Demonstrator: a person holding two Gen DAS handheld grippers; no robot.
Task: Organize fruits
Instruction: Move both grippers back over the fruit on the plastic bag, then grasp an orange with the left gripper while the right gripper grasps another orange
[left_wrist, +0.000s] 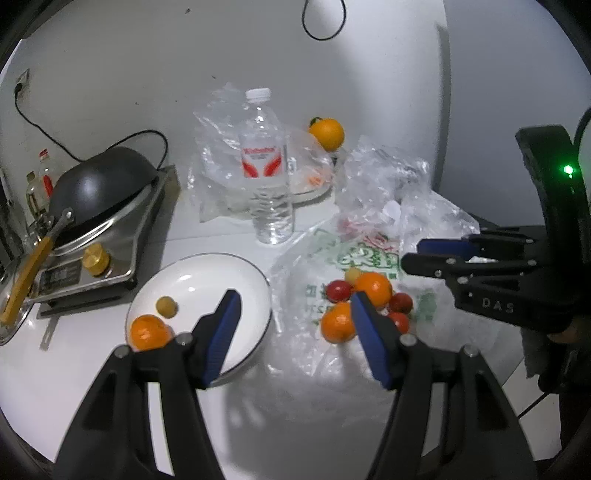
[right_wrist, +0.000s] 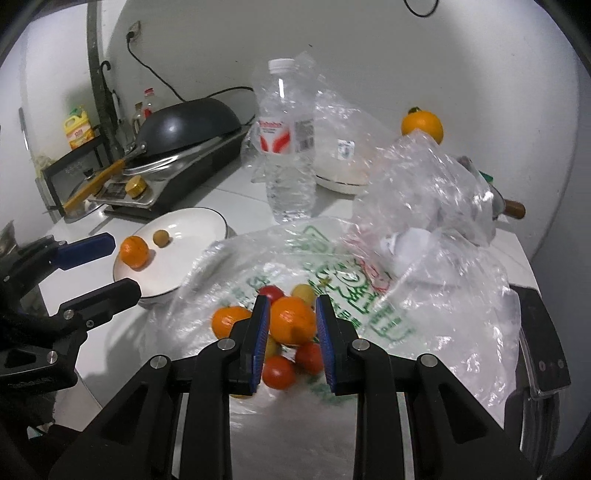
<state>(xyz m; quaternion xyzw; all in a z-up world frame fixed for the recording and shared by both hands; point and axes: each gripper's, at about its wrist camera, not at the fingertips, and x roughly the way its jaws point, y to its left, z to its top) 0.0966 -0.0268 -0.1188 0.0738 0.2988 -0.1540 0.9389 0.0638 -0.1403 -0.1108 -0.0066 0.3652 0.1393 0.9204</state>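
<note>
White plate (right_wrist: 207, 221), ahead-left of the right gripper (right_wrist: 290, 325): one mandarin (right_wrist: 135, 251), one small yellow fruit (right_wrist: 161, 237). Pile on plastic bag (right_wrist: 369, 314) under that gripper, unsorted: mandarins, tomatoes. Right gripper nearly together, empty above the pile; left gripper (left_wrist: 295, 332) apart, empty.

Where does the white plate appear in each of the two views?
Left wrist view: the white plate lies lower left of centre, behind the left gripper's left finger.
Right wrist view: the white plate lies left of centre, beyond the plastic bag's edge.
Shared landmark: the water bottle, standing behind the plate.
</note>
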